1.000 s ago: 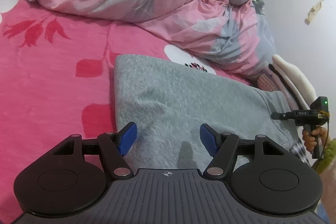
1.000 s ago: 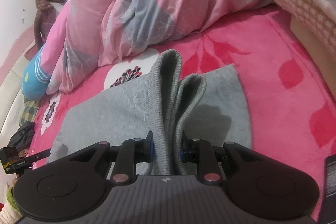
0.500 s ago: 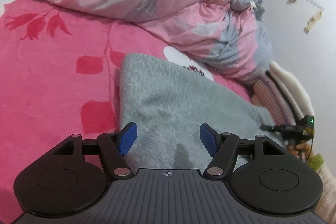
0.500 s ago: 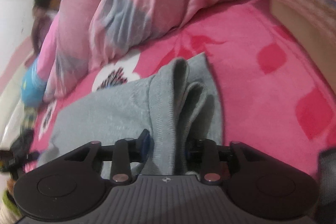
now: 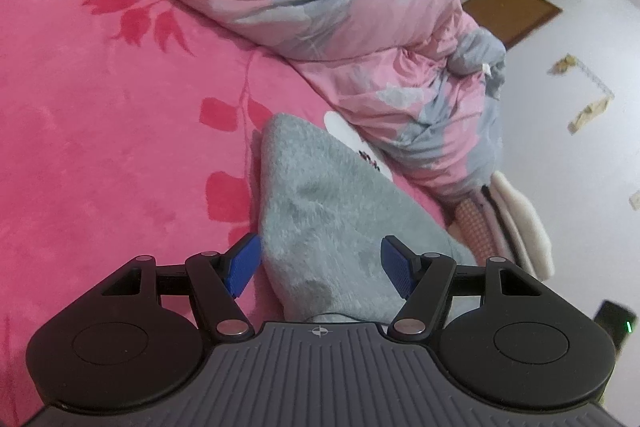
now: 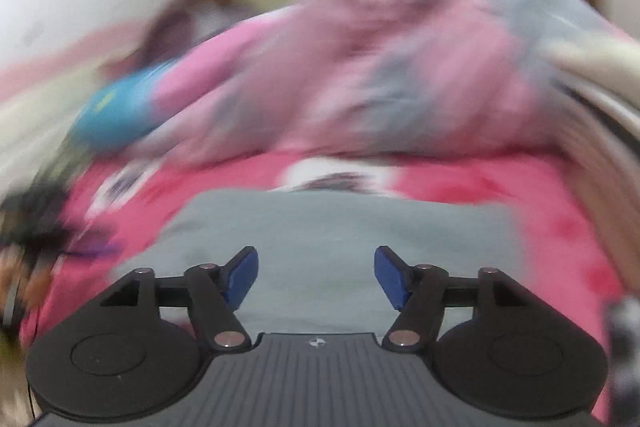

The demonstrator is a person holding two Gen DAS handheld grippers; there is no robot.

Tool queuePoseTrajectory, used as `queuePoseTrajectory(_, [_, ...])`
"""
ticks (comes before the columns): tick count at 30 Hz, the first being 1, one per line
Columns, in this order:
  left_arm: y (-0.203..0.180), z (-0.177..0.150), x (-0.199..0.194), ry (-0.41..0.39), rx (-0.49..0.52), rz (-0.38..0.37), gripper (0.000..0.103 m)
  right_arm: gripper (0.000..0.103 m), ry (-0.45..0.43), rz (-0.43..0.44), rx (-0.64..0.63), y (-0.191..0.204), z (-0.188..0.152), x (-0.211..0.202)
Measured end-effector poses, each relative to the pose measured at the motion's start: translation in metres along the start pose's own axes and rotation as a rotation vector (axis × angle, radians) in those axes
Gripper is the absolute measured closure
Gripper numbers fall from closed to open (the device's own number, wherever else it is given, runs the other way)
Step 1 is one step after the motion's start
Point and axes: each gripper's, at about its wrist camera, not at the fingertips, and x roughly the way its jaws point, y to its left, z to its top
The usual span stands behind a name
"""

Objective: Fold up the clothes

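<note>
Beyond right gripper (image 6: 316, 277), blurred quilt (image 6: 360, 67)

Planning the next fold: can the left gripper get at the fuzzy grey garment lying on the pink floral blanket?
Probably yes. The left gripper stands open just above the fuzzy grey garment, and nothing lies between them on the pink floral blanket.

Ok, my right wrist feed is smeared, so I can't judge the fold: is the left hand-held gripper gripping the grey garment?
Observer: No. The left hand-held gripper is open; the grey garment lies between its pads, unpinched.
Operator: Is the garment clear of the quilt?
Observer: Yes. Its rounded far corner stops short of the pink-and-grey quilt, on the pink blanket.
</note>
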Motion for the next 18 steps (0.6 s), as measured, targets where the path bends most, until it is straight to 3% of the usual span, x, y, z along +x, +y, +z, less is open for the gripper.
queuePoseTrajectory(1, [0.002, 0.002, -0.002, -0.006, -0.013, -0.006, 0.037, 0.029, 0.005, 0.026, -0.096, 0.032, 0.0, 0.008])
queuePoseTrajectory(5, [0.012, 0.014, -0.002, -0.02, -0.068, -0.028, 0.037, 0.028, 0.005, 0.088, -0.456, 0.157, -0.009, 0.048])
queuePoseTrajectory(8, [0.025, 0.027, 0.01, 0.008, -0.124, -0.05, 0.037, 0.028, 0.038, 0.096, -0.631, 0.22, -0.028, 0.092])
queuePoseTrajectory(12, [0.036, 0.04, 0.04, 0.067, -0.136, -0.065, 0.037, 0.028, 0.04, -0.014, -0.858, 0.266, -0.059, 0.134])
queuePoseTrajectory(15, [0.039, 0.048, 0.071, 0.114, -0.132, -0.069, 0.037, 0.027, 0.025, -0.116, -0.985, 0.277, -0.079, 0.158])
queuePoseTrajectory(18, [0.038, 0.055, 0.098, 0.152, -0.116, -0.073, 0.037, 0.017, -0.026, -0.185, -1.037, 0.283, -0.087, 0.167])
